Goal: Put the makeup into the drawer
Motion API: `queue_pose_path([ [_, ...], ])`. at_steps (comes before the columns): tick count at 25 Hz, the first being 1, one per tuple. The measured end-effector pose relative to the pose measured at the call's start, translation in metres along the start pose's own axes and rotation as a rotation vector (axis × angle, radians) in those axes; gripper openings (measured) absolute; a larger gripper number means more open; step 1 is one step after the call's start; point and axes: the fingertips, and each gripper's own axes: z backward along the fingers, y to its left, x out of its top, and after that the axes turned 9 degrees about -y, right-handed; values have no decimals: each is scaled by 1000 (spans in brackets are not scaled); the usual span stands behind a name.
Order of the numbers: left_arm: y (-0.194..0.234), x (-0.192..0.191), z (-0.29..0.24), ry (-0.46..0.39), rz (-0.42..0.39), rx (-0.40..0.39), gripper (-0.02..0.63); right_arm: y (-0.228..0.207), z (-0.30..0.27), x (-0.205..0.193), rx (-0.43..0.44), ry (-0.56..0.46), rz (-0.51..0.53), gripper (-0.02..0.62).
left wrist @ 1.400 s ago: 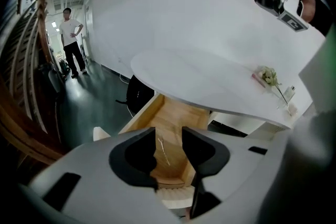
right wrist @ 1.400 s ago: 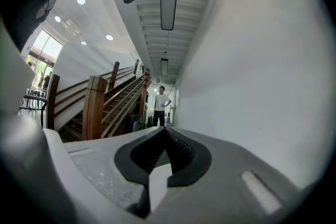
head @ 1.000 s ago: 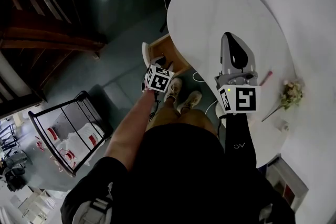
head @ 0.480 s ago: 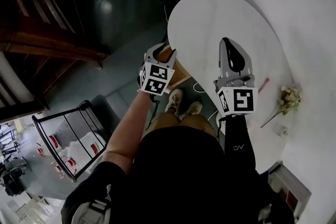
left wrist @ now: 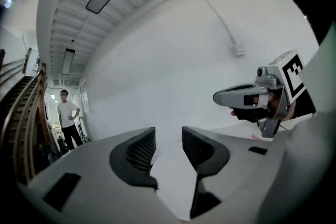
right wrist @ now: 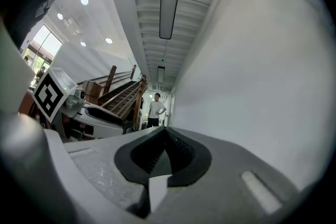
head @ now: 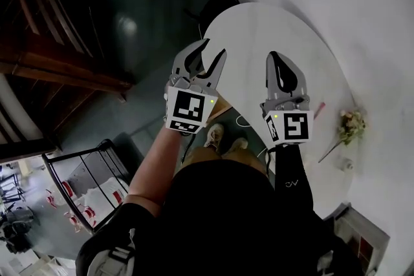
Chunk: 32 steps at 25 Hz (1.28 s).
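Head view: a bit of brown wood, prob. the drawer point(head: 222, 106), peeks out under the table's point(head: 272, 29) left edge. It looks pulled out. Just above it the L gripper point(head: 215, 46) hangs over that same edge. Its fingers point(left wrist: 139, 152) are wide apart w/ nothing in them. Next comes the R gripper point(head: 277, 58), near the table's middle. Its fingers point(right wrist: 178, 152) are pressed together & hold nothing. Just right of it lies a thin pink stick point(head: 321, 107). I think that's the makeup, but it's too small to be sure. It's on the table, not in the drawer yet. Some flowers point(head: 350, 121) lie near the right edge.

How to do it well, I think: the job now is picking up the pink stick. The R gripper is closest, so use that one. Open its fingers first, b/c closed ones can't grab. Come down from above & pinch the stick across its thin side, at the middle, so it won't tip. Squeeze softly, as it may roll. Stay clear of the flowers. Then carry it left & let go only when it's right over the drawer. Keep the L gripper out of the way.
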Motion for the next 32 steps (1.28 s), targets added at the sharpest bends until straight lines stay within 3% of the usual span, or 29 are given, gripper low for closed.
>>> queue_pose_path([
  [8,-48,20,-31,-32,-12,-132,158,-33,30,13,-92,0,32,5],
  [18,-165,54,-83,-113,-1,-403,158,-114,126,21,-357,46,86,5],
  [24,-255,71,-99,-137,-3,-579,158,-158,197,44,-547,3,81,5],
  [32,-324,80,-104,-143,29,-697,158,-186,268,42,-679,58,102,5],
])
